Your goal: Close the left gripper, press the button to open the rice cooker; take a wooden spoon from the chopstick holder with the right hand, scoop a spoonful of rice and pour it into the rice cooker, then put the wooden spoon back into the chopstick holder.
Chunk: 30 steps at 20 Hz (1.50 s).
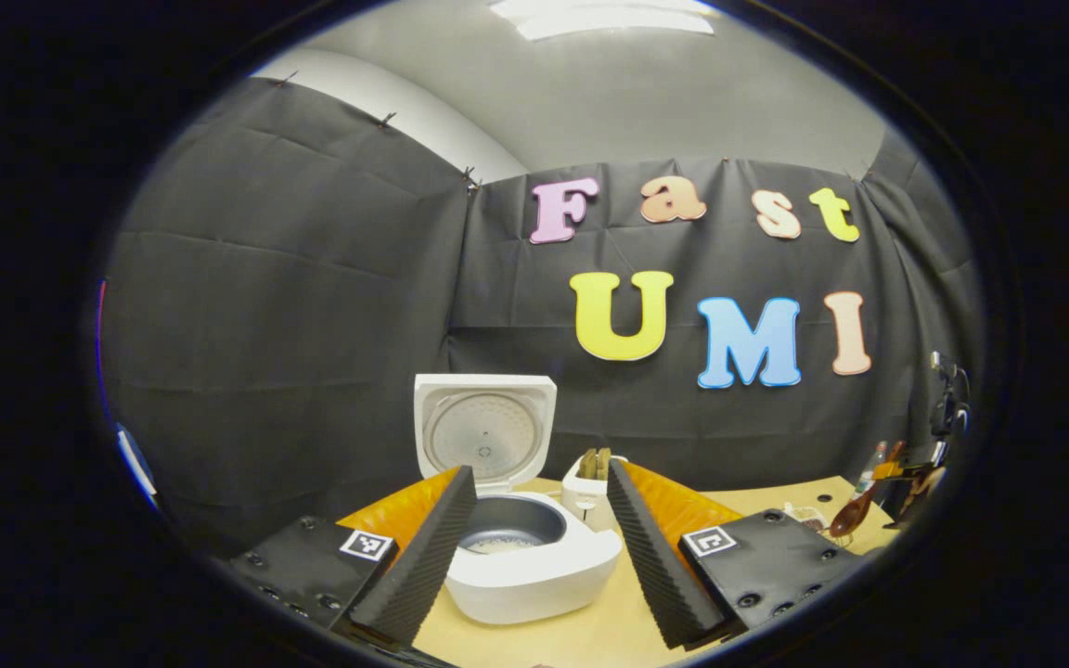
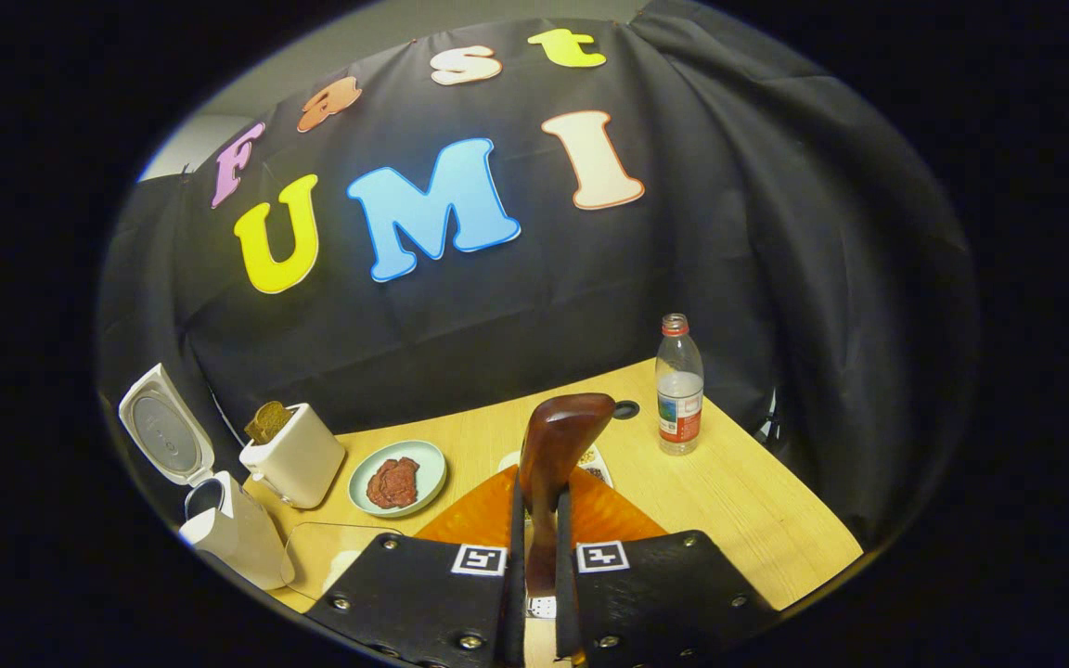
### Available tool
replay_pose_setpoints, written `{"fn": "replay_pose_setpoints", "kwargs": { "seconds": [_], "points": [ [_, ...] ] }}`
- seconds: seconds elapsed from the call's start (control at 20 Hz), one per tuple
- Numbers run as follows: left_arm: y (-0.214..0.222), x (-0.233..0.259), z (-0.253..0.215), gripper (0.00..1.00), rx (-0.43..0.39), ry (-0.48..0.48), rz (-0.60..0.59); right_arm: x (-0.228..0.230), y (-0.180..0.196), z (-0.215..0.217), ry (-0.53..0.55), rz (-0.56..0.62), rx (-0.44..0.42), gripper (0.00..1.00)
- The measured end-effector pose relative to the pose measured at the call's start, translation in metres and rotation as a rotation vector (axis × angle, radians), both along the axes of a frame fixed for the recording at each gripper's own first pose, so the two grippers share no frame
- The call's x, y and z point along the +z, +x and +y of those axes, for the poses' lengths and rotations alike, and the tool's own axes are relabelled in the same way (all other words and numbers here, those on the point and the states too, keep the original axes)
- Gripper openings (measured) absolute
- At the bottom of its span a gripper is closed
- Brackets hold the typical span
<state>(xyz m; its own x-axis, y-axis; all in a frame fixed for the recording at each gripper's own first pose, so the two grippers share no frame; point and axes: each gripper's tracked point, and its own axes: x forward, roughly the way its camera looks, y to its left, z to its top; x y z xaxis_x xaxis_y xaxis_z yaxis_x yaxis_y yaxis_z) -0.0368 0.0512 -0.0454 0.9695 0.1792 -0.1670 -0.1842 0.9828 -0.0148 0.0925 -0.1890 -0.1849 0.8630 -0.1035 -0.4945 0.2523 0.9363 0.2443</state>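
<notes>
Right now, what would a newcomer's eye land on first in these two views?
The wooden spoon, clamped upright in the right gripper, bowl up over the table's middle. Next, the white rice cooker with its lid standing open, framed between the open left gripper's fingers. A toaster sits just beyond it.

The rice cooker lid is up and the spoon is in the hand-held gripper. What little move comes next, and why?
Probably the right hand-held gripper should carry the wooden spoon to the rice supply and dip it in. Its fingers are shut on the handle, and the rice cooker stands open, with little showing in its pot. I cannot tell whether the spoon already holds rice; if so, go to the cooker instead.
</notes>
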Motion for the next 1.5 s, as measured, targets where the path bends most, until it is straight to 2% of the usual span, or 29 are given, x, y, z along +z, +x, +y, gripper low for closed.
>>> {"fn": "replay_pose_setpoints", "kwargs": {
  "seconds": [0.1,0.35,0.6,0.65,0.9,1.15,1.4,1.5],
  "points": [
    [0.001,0.001,0.008,1.00,-0.004,0.000,-0.002,0.010,0.000,0.014,0.016,-0.021,0.013,0.13],
    [-0.002,-0.005,0.022,0.95,-0.014,-0.006,0.009,0.026,0.005,0.054,0.068,-0.059,0.045,0.13],
    [-0.005,-0.007,0.039,0.98,-0.018,-0.005,0.017,0.027,0.010,0.101,0.104,-0.061,0.092,0.13],
    [-0.006,-0.006,0.044,0.95,-0.019,-0.001,0.016,0.024,0.010,0.110,0.101,-0.057,0.103,0.13],
    [-0.011,-0.008,0.073,0.98,-0.008,0.016,0.020,-0.001,0.008,0.157,0.077,-0.021,0.159,0.13],
    [-0.018,-0.013,0.103,0.95,0.013,0.027,0.038,-0.031,0.008,0.194,0.069,0.020,0.172,0.13],
    [-0.021,-0.019,0.128,1.00,0.032,0.025,0.049,-0.064,0.002,0.222,0.041,0.081,0.194,0.13],
    [-0.021,-0.023,0.134,0.98,0.035,0.023,0.054,-0.074,-0.001,0.231,0.030,0.102,0.201,0.13]
  ]
}}
